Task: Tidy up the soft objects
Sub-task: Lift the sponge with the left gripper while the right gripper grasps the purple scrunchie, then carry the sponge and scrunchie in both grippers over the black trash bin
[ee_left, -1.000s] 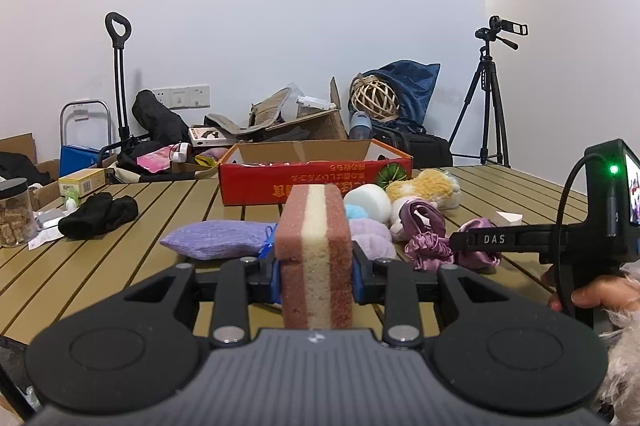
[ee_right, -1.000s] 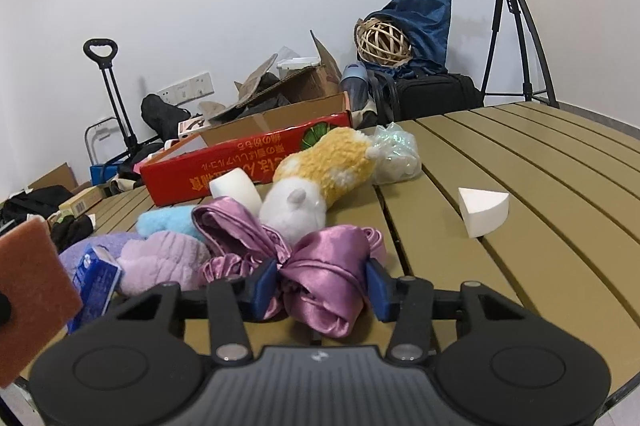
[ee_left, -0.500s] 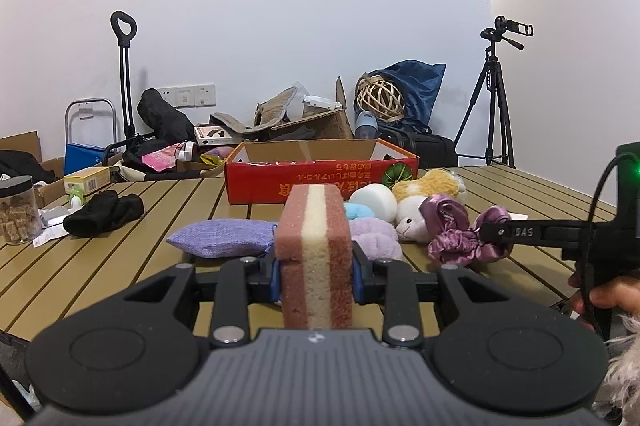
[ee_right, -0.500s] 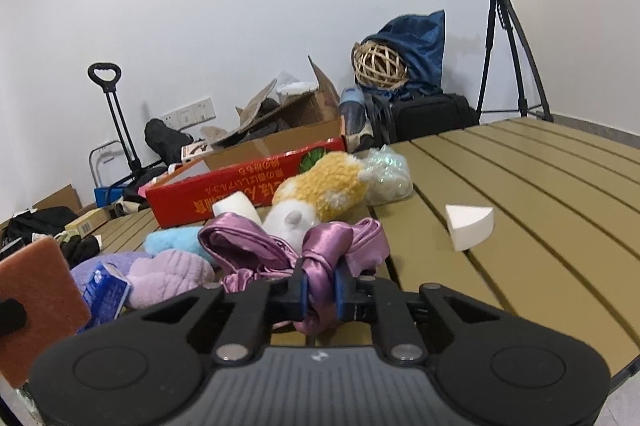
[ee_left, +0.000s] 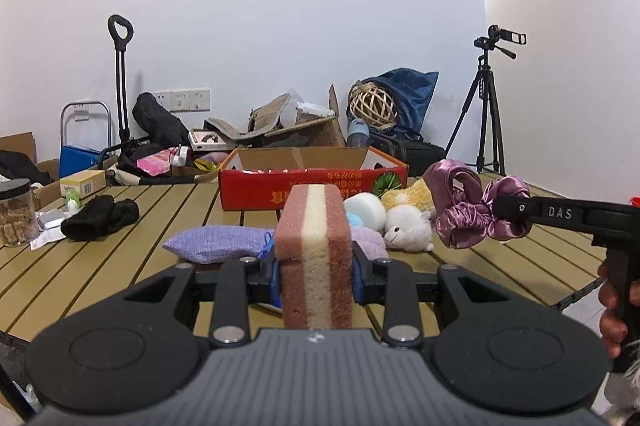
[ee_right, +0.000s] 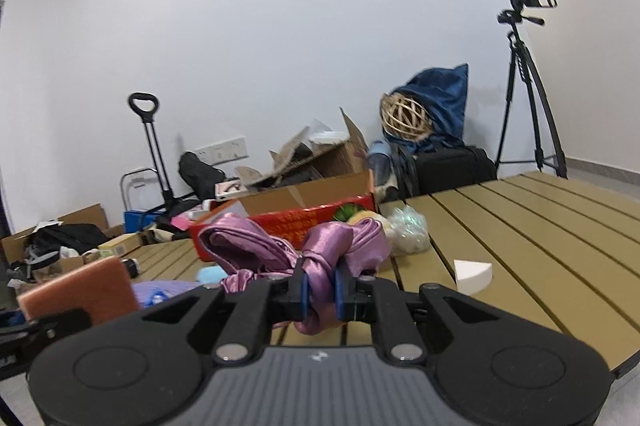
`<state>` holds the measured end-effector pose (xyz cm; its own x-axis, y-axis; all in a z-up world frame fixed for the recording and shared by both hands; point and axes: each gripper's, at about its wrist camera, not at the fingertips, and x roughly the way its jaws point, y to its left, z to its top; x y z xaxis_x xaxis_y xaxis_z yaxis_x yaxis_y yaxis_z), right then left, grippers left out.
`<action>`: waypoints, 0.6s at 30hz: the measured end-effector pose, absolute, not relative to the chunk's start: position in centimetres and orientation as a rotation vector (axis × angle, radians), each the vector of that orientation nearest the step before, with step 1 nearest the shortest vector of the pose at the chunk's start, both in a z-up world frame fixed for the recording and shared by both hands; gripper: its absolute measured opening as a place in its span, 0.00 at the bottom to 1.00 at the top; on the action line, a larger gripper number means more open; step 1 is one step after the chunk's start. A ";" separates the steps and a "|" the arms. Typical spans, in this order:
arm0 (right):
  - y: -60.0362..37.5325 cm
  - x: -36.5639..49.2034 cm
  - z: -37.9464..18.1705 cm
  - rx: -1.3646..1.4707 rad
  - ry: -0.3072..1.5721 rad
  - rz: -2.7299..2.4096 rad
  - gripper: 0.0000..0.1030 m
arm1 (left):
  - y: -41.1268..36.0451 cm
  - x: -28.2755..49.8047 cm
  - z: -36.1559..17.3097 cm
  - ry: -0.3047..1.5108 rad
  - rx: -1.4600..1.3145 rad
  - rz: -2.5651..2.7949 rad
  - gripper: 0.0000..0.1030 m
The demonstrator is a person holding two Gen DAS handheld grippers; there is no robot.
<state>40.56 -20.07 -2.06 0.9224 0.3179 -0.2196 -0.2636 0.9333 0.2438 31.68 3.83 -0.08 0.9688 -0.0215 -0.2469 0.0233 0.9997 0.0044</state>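
left gripper [ee_left: 316, 266]: jaws clenched on one sponge [ee_left: 315, 254], pink with a cream core, held upright above the near edge of the bench [ee_left: 120, 226].
right gripper [ee_right: 320, 292]: jaws clenched on a knot of one purple satin scrunchie [ee_right: 316, 262], held clear of the bench; its loops hang loose on both sides.
destination: judged to be the red cardboard box [ee_left: 312, 182] at the back of the bench, open on top.
risk, scrunchie: only a thin fold is pinched; slippery satin could slide out in transit, or a trailing loop snag the box rim.
risk, sponge: a hard squeeze deforms it; it may spring aside on release.
risk, both: two loaded grippers converging on one box could collide.
count: one lavender sachet [ee_left: 216, 242], one plush toy [ee_left: 408, 224], one white wedge [ee_right: 472, 276], one black cloth [ee_left: 100, 218].
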 end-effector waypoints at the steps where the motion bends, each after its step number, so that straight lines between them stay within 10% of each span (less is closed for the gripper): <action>1: -20.1 40.0 -1.9 0.210 0.256 0.310 0.11 | 3.8 31.4 0.0 0.246 0.008 -0.024 0.31; 18: -20.4 31.1 0.1 0.151 0.224 0.402 0.11 | 2.1 23.3 2.4 0.176 -0.011 -0.019 0.31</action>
